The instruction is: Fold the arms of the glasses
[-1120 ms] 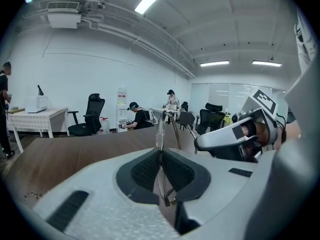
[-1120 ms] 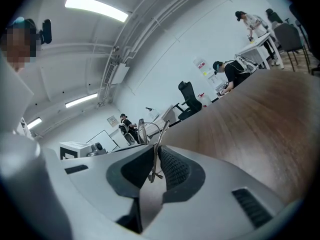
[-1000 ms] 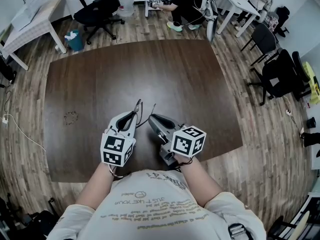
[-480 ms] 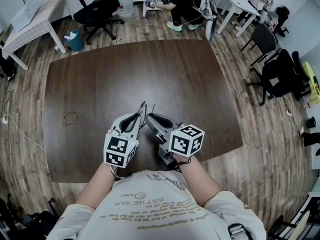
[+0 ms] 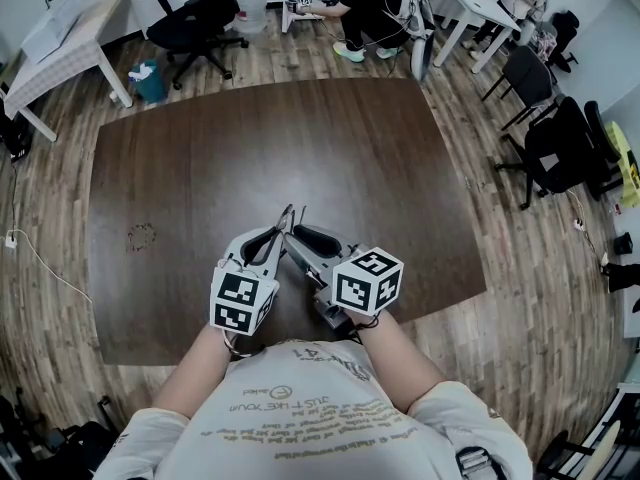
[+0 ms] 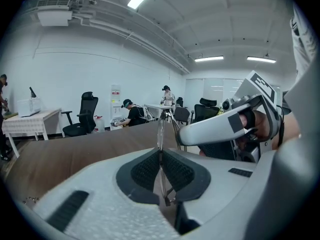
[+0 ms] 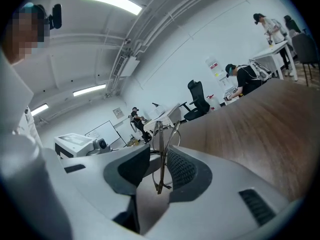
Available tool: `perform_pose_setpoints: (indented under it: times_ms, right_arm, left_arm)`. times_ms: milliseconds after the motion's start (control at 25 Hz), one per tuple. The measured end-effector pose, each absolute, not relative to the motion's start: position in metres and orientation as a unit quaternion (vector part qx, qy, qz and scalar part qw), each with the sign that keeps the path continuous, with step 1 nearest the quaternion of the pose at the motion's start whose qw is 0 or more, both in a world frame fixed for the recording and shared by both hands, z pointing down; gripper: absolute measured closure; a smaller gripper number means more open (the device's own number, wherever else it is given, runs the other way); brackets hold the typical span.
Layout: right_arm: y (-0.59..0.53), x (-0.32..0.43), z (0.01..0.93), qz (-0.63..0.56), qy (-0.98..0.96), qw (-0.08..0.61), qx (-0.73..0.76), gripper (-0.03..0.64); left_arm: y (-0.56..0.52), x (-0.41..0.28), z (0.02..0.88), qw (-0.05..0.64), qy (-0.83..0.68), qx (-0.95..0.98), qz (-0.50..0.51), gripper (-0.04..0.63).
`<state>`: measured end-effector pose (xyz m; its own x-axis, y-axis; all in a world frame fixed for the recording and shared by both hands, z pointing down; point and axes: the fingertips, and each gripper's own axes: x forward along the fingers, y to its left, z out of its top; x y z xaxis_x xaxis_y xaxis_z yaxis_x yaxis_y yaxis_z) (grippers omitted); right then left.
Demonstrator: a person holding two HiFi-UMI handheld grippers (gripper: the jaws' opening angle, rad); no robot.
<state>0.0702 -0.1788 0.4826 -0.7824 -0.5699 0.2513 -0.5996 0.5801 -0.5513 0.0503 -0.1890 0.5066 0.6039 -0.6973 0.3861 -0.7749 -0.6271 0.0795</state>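
Observation:
The thin wire-framed glasses (image 5: 291, 216) stand up above the dark wooden table (image 5: 200, 168), just in front of both grippers. My left gripper (image 5: 279, 232) is shut on the glasses (image 6: 161, 134), its pads pinching the wire edge-on. My right gripper (image 5: 298, 236) sits tight against the left one, and its body (image 6: 225, 126) fills the right of the left gripper view. Its jaws are opening. The glasses (image 7: 162, 159) hang in the gap between its pads, close to the right-hand pad and well apart from the left-hand one.
The table's near edge (image 5: 300, 343) lies just below my hands. Office chairs (image 5: 195, 18) and white tables (image 5: 70, 38) ring the room. People sit at the far desks (image 5: 370, 8). More chairs (image 5: 560, 138) stand to the right.
My right gripper has slid left until it sits against the left gripper. The wire parts of the glasses now stand closer together. The left gripper has barely moved.

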Motion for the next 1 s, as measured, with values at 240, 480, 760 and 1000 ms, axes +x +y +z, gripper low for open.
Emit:
perform_pose_setpoints:
  times_ms: [240, 480, 760, 1000]
  right_arm:
    - [-0.181, 0.068, 0.483, 0.309, -0.89, 0.035, 0.333, 0.494]
    - [-0.18, 0.065, 0.483, 0.313, -0.889, 0.033, 0.334, 0.494]
    - [-0.181, 0.069, 0.485, 0.316, -0.885, 0.033, 0.339, 0.466]
    - [-0.185, 0.08, 0.492, 0.319, -0.875, 0.021, 0.365, 0.433]
  left_arm:
    - [-0.189, 0.054, 0.509, 0.112, -0.414, 0.887, 0.172, 0.563]
    - [-0.186, 0.055, 0.509, 0.107, -0.412, 0.887, 0.178, 0.563]
    - [-0.188, 0.056, 0.509, 0.105, -0.415, 0.885, 0.183, 0.563]
    - [-0.192, 0.048, 0.519, 0.108, -0.43, 0.875, 0.194, 0.563]
